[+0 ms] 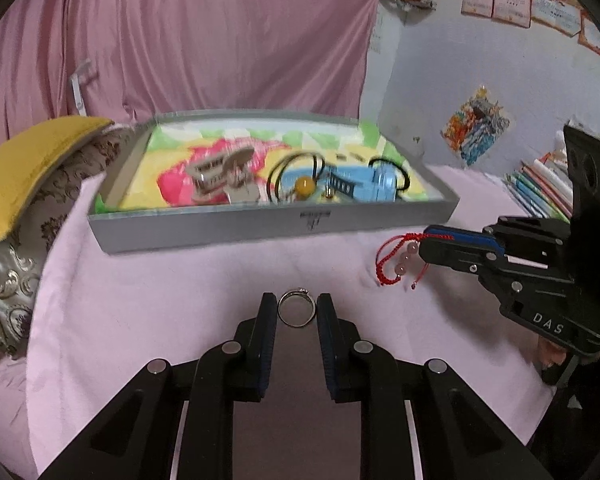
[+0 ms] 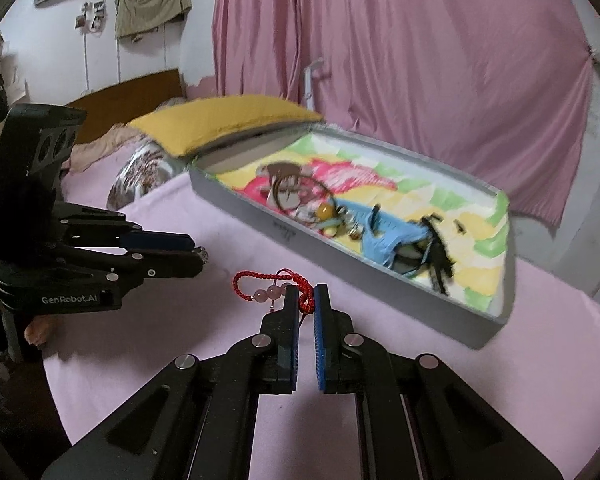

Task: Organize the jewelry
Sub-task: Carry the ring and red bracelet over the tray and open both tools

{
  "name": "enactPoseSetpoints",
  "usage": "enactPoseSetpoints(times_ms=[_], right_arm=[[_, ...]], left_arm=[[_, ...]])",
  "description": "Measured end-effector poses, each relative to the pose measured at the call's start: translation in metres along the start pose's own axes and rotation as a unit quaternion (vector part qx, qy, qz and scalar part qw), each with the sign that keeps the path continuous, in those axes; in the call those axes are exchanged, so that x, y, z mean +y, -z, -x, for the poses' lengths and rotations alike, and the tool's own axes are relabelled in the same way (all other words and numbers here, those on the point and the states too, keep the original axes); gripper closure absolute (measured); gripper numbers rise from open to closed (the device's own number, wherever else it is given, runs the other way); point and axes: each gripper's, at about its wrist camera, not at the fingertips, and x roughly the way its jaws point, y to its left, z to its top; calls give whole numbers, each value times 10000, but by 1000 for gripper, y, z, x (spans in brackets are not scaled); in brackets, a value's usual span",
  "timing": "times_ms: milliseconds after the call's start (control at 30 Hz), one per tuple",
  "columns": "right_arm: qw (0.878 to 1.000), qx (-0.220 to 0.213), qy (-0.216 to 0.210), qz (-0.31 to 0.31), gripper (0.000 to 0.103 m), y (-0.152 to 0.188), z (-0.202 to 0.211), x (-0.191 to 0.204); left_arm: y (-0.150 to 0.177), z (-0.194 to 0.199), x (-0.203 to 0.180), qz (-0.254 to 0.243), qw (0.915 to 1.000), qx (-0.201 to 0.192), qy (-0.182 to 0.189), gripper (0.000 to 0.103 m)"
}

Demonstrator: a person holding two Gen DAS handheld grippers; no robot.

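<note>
My left gripper (image 1: 296, 310) is shut on a silver ring (image 1: 295, 307), held between its fingertips above the pink cloth. It also shows in the right wrist view (image 2: 198, 254), with the ring (image 2: 204, 255) at its tips. My right gripper (image 2: 306, 300) is shut on a red cord bracelet (image 2: 274, 286) with pink beads, which hangs to its left. It shows in the left wrist view (image 1: 424, 242) holding the bracelet (image 1: 396, 262). A grey jewelry tray (image 1: 260, 222) with a colourful lining lies beyond, holding several pieces including a necklace with an amber bead (image 1: 305, 186).
The tray (image 2: 380, 280) lies on a table covered in pink cloth (image 1: 180, 300). A yellow cushion (image 1: 24, 168) and patterned fabric lie left of the tray. A pink curtain (image 1: 220, 40) hangs behind. Books (image 1: 540, 192) stand at the right.
</note>
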Motion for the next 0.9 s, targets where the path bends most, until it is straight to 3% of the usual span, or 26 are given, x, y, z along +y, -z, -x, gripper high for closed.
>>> enactPoseSetpoints(times_ms=[267, 533, 767, 900], right_arm=[[9951, -927, 313, -130, 97, -25, 29, -4], [9800, -1709, 619, -814, 97, -41, 28, -29], [9735, -1870, 944, -918, 97, -55, 9, -49], [9719, -1859, 989, -1052, 97, -54, -2, -58]], left_arm=[[-27, 16, -4, 219, 9961, -841, -137, 84], [-51, 23, -6, 556, 9796, -1856, -532, 84], [-75, 15, -8, 395, 9627, -2526, -885, 84], [-83, 5, -10, 304, 9597, -2625, -954, 84]])
